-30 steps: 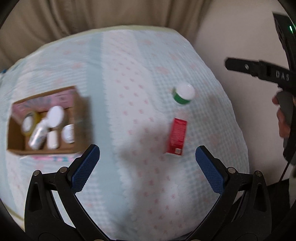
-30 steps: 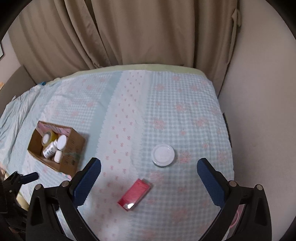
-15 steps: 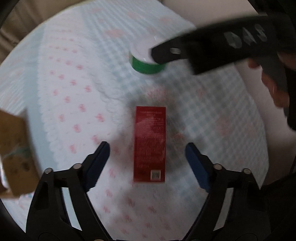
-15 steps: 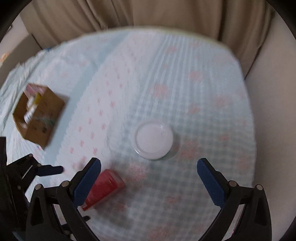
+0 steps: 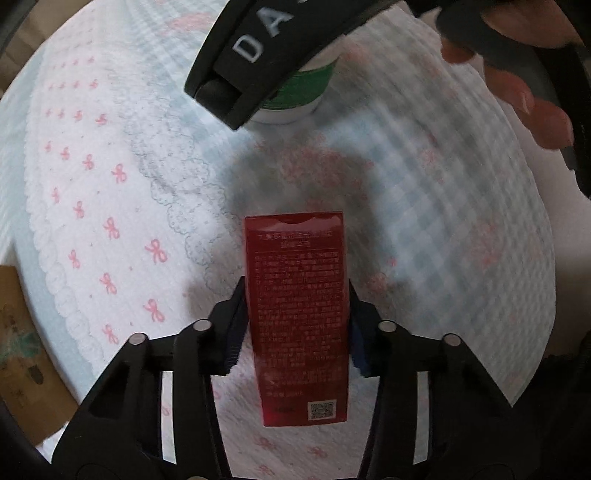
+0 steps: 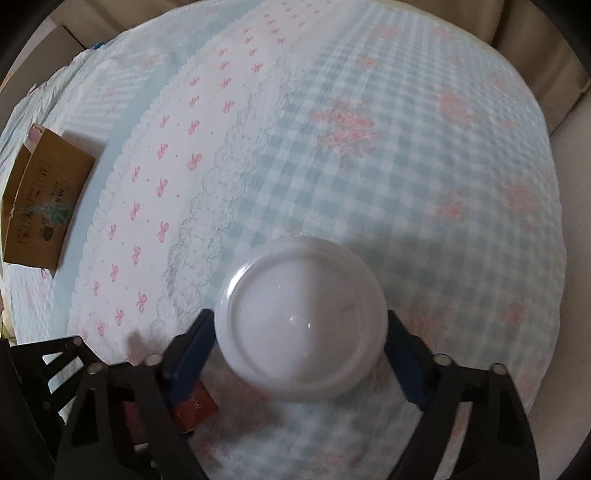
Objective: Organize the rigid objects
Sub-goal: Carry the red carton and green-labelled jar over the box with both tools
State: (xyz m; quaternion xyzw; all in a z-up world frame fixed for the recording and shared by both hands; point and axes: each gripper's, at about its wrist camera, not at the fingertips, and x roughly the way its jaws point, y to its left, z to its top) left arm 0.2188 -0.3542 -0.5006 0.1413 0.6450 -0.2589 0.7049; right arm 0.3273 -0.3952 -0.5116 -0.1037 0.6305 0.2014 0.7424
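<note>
Red carton (image 5: 297, 314), lying flat on the bed (image 5: 110, 166), is clamped at its long sides by left gripper (image 5: 295, 325); judged light, crushable. Right gripper (image 6: 299, 354) is closing around white-lidded jar (image 6: 301, 321); smooth, likely slippery.

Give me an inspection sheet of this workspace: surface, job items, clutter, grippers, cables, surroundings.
Surface: pale blue checked bedspread with pink bows and a white lace-edged band.
Job's things: flat red printed carton lying on the bedspread; round white-lidded jar with a green label, standing upright; open brown cardboard box off to the side.
Clutter: nothing seen.
Grippers: left hand-held gripper shut on the red carton's long sides; right hand-held gripper closing, the jar between its blue pads.
Cables: nothing seen.
Surroundings: beige curtain beyond the far edge; a person's fingers on the right gripper's handle.
</note>
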